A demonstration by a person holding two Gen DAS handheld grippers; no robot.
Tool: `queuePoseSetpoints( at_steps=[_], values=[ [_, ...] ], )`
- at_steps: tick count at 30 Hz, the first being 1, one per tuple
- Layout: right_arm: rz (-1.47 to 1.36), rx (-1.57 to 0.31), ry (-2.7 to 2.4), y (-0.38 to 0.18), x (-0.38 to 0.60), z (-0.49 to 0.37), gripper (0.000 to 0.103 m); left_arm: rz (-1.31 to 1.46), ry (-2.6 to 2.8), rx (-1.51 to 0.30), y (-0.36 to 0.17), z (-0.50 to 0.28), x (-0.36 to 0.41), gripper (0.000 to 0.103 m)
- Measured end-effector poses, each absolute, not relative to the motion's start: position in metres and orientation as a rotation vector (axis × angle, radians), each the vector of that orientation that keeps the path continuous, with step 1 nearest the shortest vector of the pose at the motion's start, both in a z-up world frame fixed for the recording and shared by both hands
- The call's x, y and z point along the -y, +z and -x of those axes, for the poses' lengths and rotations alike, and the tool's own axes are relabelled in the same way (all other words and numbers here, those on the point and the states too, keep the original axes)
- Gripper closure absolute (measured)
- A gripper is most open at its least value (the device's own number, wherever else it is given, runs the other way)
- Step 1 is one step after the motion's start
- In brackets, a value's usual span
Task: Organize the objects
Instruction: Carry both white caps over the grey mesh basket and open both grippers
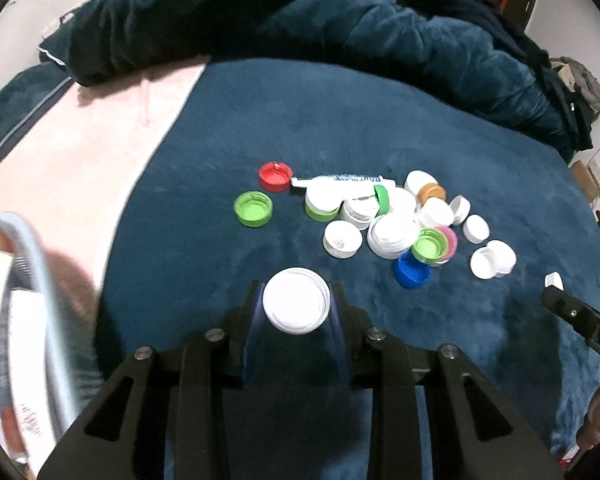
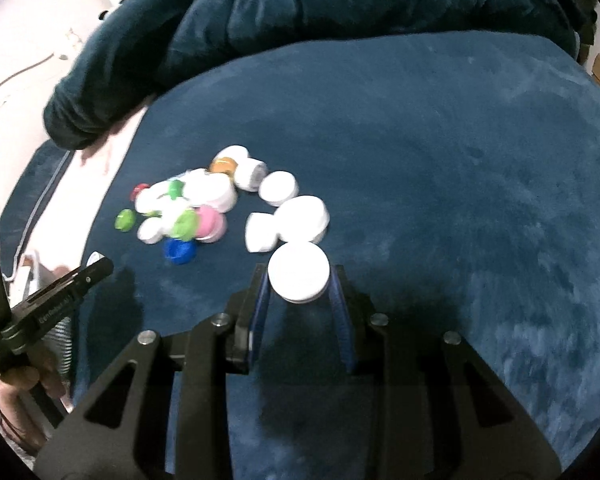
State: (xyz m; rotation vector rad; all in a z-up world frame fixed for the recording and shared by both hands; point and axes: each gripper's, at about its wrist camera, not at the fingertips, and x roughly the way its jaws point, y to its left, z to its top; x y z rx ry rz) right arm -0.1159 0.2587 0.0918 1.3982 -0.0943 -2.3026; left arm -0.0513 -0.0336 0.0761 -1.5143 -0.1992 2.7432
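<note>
Your left gripper (image 1: 297,300) is pinching a white lid (image 1: 296,301) between its two blue-padded fingers, open side up so that you see its inner rim, and the lid sits above the dark blue blanket (image 1: 380,120) rather than on it. Your right gripper (image 2: 299,278) is clamped on a second white lid (image 2: 299,271), this one smooth side up, also held clear of the blanket. The rest of the caps lie in a loose heap (image 1: 384,220) on the blanket ahead of you. From the left wrist view, a red cap (image 1: 275,176) and a green cap (image 1: 253,209) sit apart at the heap's left edge, both open side up. A white tube (image 1: 340,180) lies just beside the red cap, running to the right. A blue cap (image 1: 412,270) rests at the near edge of the heap, touching a green cap (image 1: 431,245) that leans on a pink one (image 1: 450,240). An orange cap (image 1: 431,192) sits toward the far side among white ones, and a pair of white lids (image 1: 493,259) lies a little off to the right. At the left of that view, a pale, blurred container rim (image 1: 28,280) stands close to the camera over a pink sheet (image 1: 100,152). A rumpled dark blue quilt (image 1: 300,12) is bunched along the far side of the blanket.
</note>
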Motion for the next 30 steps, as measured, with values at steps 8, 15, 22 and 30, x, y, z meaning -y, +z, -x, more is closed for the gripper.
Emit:
queuePoseSetpoints(
  at_steps=[8, 15, 22, 30],
  values=[
    [-1.268, 0.035, -2.222, 0.132, -0.196, 0.074, 0.072, 1.407, 2.857, 0.229, 0.129, -0.011, 0.067, 0.071],
    [-1.178, -0.015, -2.041, 0.149, -0.116, 0.010, 0.072, 1.377, 3.003, 0.332, 0.158, -0.085, 0.135, 0.071],
    [-1.122, -0.141, -1.876, 0.145, -0.044, -0.052, 0.072, 1.450, 3.085, 0.508, 0.159, -0.136, 0.198, 0.071],
    [-1.115, -0.150, -1.783, 0.141, -0.010, -0.076, 0.072, 1.515, 2.991, 0.682, 0.143, -0.150, 0.224, 0.070]
  ],
)
